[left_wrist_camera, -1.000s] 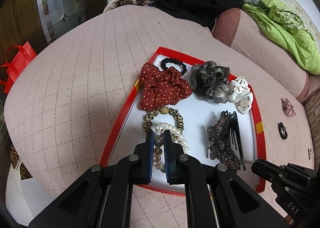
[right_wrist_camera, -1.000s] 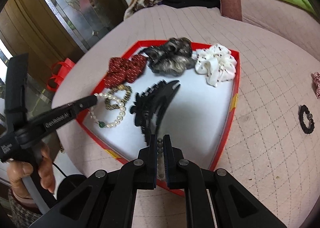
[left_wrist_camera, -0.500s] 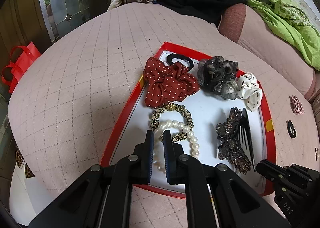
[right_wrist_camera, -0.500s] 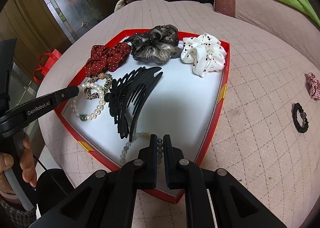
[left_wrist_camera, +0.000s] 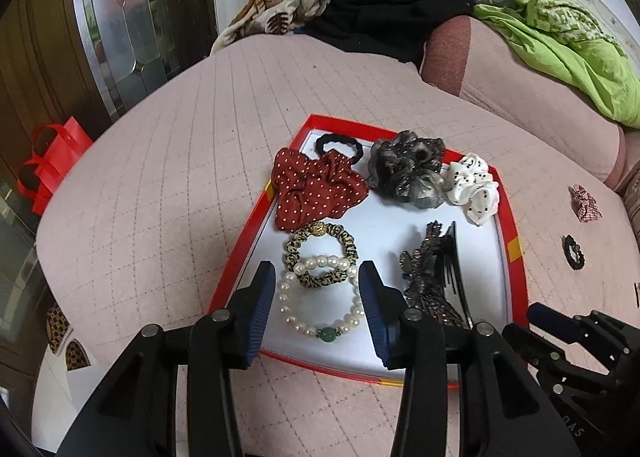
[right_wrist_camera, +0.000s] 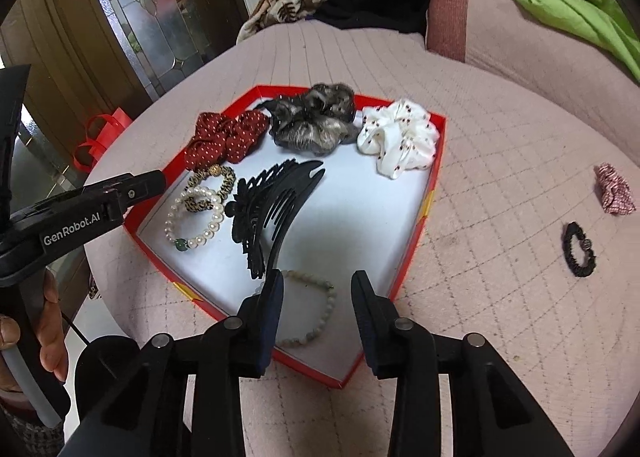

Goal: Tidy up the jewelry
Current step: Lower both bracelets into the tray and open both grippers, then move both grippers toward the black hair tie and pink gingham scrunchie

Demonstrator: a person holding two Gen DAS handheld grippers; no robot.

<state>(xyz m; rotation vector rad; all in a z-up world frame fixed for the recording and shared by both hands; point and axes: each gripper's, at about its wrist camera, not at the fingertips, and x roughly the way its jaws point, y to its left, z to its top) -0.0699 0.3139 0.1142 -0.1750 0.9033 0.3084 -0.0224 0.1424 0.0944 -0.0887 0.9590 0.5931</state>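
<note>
A red-rimmed tray [left_wrist_camera: 256, 217] with a white floor lies on the pink quilted bed. In it lie a red dotted scrunchie [left_wrist_camera: 316, 187], a grey scrunchie [left_wrist_camera: 408, 173], a white dotted scrunchie [left_wrist_camera: 476, 187], a leopard hair tie [left_wrist_camera: 320, 253], a black hair claw [right_wrist_camera: 276, 205], a pearl bracelet [left_wrist_camera: 320, 309] and a pale bead bracelet [right_wrist_camera: 316, 317]. My left gripper [left_wrist_camera: 318, 297] is open and empty above the pearl bracelet. My right gripper [right_wrist_camera: 318, 297] is open and empty above the pale bead bracelet at the tray's near corner.
A black beaded hair tie [right_wrist_camera: 578, 249] and a red checked scrunchie [right_wrist_camera: 614, 193] lie on the quilt right of the tray. Green cloth [left_wrist_camera: 568, 45] and piled blankets lie at the back. A red bag [left_wrist_camera: 48, 165] stands beside the bed on the left.
Both grippers have opened and pulled back. The left let go of the pearl bracelet and the right let go of the pale bead bracelet; both bracelets now lie in the tray.
</note>
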